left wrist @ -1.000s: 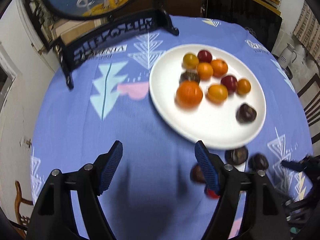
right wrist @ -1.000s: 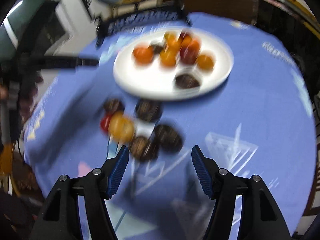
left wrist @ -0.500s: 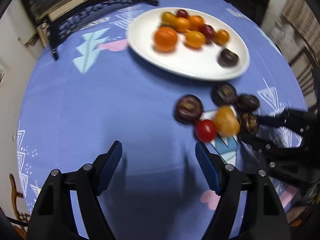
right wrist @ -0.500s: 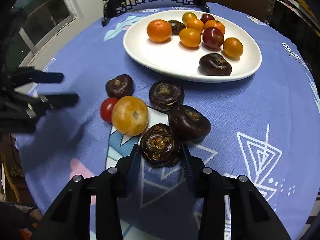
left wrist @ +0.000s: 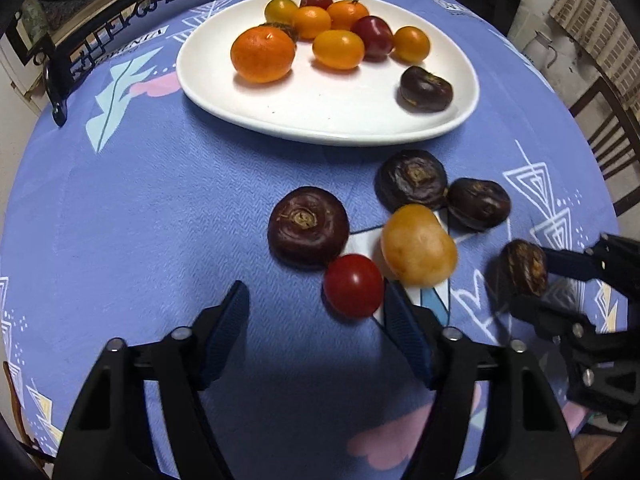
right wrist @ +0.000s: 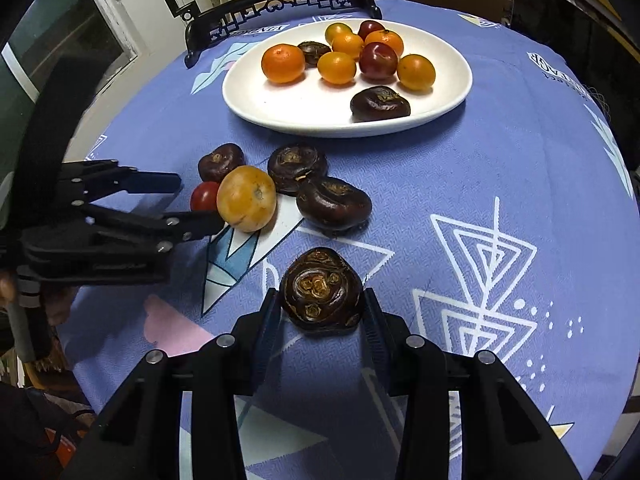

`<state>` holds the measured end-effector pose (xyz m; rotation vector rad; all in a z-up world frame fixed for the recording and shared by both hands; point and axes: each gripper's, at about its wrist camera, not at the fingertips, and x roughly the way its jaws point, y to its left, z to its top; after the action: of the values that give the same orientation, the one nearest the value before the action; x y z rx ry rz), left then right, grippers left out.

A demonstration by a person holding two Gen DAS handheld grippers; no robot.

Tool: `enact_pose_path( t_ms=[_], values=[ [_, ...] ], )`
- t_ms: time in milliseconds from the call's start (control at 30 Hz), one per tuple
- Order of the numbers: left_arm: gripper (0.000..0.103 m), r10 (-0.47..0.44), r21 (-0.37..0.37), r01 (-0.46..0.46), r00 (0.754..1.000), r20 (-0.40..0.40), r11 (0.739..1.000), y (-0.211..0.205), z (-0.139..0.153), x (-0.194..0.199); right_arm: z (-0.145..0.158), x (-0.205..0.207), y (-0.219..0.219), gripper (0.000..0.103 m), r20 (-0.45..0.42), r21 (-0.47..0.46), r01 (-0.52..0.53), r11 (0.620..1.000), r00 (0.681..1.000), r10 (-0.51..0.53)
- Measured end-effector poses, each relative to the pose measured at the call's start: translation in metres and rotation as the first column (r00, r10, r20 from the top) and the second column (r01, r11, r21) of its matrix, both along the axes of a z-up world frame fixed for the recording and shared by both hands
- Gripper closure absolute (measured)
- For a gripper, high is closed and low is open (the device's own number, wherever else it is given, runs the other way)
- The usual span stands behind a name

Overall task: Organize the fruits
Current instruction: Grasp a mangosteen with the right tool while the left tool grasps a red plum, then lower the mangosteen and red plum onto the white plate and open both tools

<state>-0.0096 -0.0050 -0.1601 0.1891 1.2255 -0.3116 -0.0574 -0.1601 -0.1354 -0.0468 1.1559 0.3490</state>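
Observation:
A white plate (left wrist: 320, 120) (right wrist: 312, 120) at the far side of the blue cloth holds several orange, yellow and red fruits and one dark chestnut (right wrist: 380, 103). My right gripper (right wrist: 320, 312) is shut on a dark water chestnut (right wrist: 321, 289) (left wrist: 522, 268), held just above the cloth. My left gripper (left wrist: 316, 308) is open, low over the cloth, with a red cherry tomato (left wrist: 353, 285) (right wrist: 205, 196) just ahead of its right finger. A yellow-orange fruit (left wrist: 418, 246) (right wrist: 247, 198) and three loose dark chestnuts (left wrist: 307, 226) (left wrist: 412, 179) (left wrist: 478, 203) lie close by.
A black ornate stand (right wrist: 280, 4) (left wrist: 140, 28) sits at the table's far edge behind the plate. A wooden chair (left wrist: 608, 120) stands to the right of the round table. The cloth's edge drops off at left and right.
My right gripper has closed on the dark chestnut and pulled it back from the cluster. My left gripper has moved forward and down toward the red tomato.

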Motion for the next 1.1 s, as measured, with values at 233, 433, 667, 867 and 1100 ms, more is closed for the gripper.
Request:
enact_pose_path(
  t_ms=[233, 433, 667, 867, 1100],
  values=[
    [0.073, -0.026, -0.005, 0.026, 1.0, 0.009, 1.0, -0.007, 0.01, -0.002, 0.003, -0.001, -0.001, 0.061, 0.005, 0.004, -0.002, 1.0, 1.0, 0.002],
    [0.073, -0.031, -0.012, 0.032, 0.999, 0.034, 0.999, 0.0, 0.031, -0.011, 0.009, -0.003, 0.001, 0.061, 0.018, 0.008, -0.008, 1.0, 1.0, 0.008],
    [0.073, -0.016, 0.004, 0.016, 0.995, 0.1, 1.0, 0.002, 0.062, -0.011, 0.026, -0.004, 0.006, 0.061, 0.049, 0.036, -0.012, 0.999, 0.999, 0.011],
    [0.074, -0.019, 0.012, 0.018, 0.992, 0.125, 1.0, -0.005, 0.072, -0.011, 0.036, -0.006, 0.012, 0.061, 0.073, 0.039, -0.021, 0.999, 0.997, 0.018],
    [0.073, -0.019, 0.007, 0.018, 0.991, 0.136, 1.0, -0.006, 0.077, -0.012, 0.042, -0.007, 0.015, 0.061, 0.078, 0.054, -0.024, 0.998, 0.997, 0.02]
  ],
)
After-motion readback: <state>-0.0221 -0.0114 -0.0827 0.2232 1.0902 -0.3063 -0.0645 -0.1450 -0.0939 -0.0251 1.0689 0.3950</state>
